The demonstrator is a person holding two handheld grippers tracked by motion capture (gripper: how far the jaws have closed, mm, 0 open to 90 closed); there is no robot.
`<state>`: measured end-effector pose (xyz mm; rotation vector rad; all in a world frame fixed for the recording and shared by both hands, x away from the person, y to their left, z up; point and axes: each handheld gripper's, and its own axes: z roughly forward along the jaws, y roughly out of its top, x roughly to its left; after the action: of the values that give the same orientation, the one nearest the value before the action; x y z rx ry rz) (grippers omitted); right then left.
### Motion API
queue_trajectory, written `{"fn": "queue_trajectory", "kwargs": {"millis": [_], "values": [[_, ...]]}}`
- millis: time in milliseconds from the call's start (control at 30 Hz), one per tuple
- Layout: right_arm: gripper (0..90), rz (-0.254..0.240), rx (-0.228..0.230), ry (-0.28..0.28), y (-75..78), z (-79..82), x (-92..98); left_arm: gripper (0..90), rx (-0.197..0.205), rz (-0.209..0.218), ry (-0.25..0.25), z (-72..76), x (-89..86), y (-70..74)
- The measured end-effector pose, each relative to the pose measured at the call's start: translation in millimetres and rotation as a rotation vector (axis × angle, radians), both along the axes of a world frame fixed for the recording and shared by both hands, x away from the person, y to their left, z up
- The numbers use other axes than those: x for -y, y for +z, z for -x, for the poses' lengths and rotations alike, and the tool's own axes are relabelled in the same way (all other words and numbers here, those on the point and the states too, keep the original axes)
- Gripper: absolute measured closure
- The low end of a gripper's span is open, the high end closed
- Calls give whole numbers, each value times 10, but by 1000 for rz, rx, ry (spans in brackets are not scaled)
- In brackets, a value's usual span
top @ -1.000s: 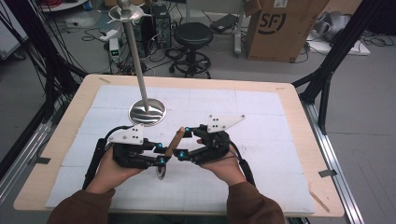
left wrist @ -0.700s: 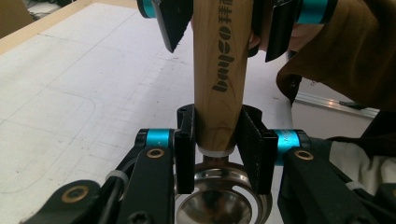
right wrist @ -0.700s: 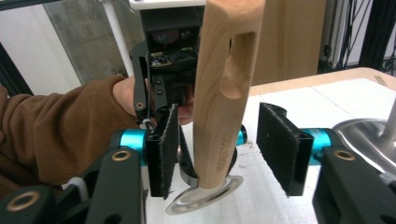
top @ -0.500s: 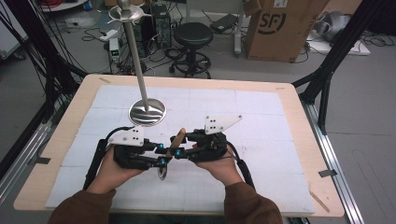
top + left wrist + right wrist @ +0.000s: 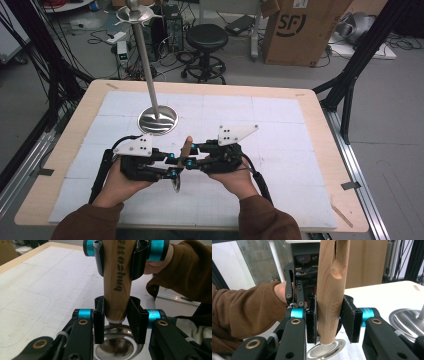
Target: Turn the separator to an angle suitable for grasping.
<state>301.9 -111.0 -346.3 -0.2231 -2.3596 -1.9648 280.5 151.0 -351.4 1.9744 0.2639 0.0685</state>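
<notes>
Both claws (image 5: 181,162) clamp the wooden-handled utensil (image 5: 185,148) between them.

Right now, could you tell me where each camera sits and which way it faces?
High view: above the person's side, facing forward and down on the table; both forearms, left gripper, right gripper.
Left gripper view: rides that gripper, facing the wooden handle; its jaws, the other sleeve.
Right gripper view: rides that gripper, facing the other hand; its jaws.
Shared: both gripper views show the handle clamped.

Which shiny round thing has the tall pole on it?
The bigger shiny disc lying flat on the white mat: the tall pole rises from its middle. The smaller shiny round piece sits at the wooden handle's end.
</notes>
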Motion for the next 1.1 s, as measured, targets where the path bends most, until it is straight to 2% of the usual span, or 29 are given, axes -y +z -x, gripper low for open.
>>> {"fn": "queue_trajectory", "kwargs": {"millis": [400,633,733,833,967,1100], "values": [[686,15,20,-19,4,13,-18,661,-7,3,14,-17,8,-20],[685,13,25,-35,23,9,15,556,-10,-3,31,-31,-22,-13],[686,9,28,-46,42,0,60,511,-19,-2,56,-45,-86,-13],[685,12,35,-60,72,-8,126,445,-36,-12,104,-74,-182,-18],[685,9,38,-87,117,-19,237,386,-44,-5,147,-105,-328,-22],[685,5,38,-114,159,-42,356,334,-47,-17,189,-143,-451,-35]]}}
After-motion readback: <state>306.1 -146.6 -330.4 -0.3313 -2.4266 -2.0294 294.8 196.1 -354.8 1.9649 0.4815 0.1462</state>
